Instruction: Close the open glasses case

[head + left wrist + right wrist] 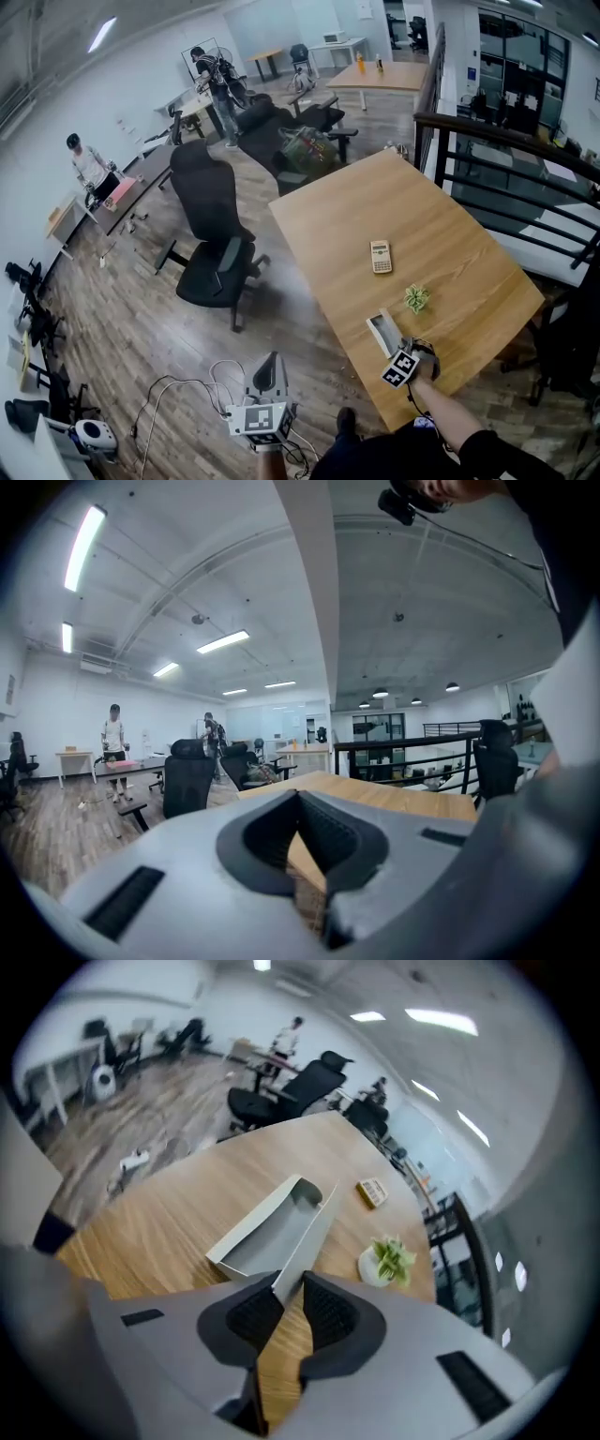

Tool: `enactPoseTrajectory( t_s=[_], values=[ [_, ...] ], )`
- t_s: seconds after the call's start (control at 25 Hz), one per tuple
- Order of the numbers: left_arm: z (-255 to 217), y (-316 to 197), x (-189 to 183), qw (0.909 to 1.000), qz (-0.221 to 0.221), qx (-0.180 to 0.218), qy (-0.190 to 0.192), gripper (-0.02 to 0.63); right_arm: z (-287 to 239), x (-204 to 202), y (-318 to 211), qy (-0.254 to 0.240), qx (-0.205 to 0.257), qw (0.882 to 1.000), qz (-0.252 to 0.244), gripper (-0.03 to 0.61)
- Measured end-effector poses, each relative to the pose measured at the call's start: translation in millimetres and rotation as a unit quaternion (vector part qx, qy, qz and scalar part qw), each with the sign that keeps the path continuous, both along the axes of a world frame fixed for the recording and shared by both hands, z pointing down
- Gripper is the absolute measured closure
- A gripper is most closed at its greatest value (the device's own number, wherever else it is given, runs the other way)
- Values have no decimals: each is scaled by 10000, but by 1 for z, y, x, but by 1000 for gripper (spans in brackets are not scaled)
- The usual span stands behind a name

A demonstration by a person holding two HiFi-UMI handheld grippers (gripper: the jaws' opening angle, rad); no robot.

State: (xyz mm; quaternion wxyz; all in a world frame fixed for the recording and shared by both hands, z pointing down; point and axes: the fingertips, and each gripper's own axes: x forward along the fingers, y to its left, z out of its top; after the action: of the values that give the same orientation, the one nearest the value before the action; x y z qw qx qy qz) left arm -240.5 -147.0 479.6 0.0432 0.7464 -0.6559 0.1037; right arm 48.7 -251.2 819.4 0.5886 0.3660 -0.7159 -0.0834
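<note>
The open glasses case (382,330) is a pale grey box lying near the front edge of the wooden table (450,225). In the right gripper view its tray (258,1237) lies flat and its lid (314,1227) stands up on edge. My right gripper (292,1283) points down at it, with the lid's near edge pinched between the two dark pads. In the head view that gripper (401,354) sits just in front of the case. My left gripper (270,373) hangs over the floor left of the table, its jaws (298,799) shut on nothing.
A small potted plant (416,298) and a calculator (381,256) lie on the table beyond the case. Black office chairs (211,234) stand left of the table, and a dark railing (506,169) runs behind it. Cables lie on the floor near my left gripper. People stand far off.
</note>
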Motion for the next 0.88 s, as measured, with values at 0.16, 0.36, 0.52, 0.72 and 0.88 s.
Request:
enactPoseTrajectory(
  t_s=[0.16, 0.36, 0.52, 0.72, 0.88],
  values=[
    [4, 0, -2, 10000, -25, -1, 12, 612, -2, -19, 5, 1497, 636, 9781, -1299, 503],
    [2, -3, -1, 10000, 20, 9, -5, 612, -6, -41, 15, 2454, 1281, 9326, -2316, 488],
    [8, -3, 1, 10000, 14, -51, 57, 612, -19, -81, 25, 1756, 2088, 9194, -2835, 480],
    [10, -5, 5, 10000, 64, -27, 66, 612, -16, -69, 43, 3039, 2056, 8604, -3535, 477],
    [10, -9, 9, 9998, 143, -27, 150, 612, -13, -76, 52, 3199, 2197, 8386, -3822, 479]
  ],
)
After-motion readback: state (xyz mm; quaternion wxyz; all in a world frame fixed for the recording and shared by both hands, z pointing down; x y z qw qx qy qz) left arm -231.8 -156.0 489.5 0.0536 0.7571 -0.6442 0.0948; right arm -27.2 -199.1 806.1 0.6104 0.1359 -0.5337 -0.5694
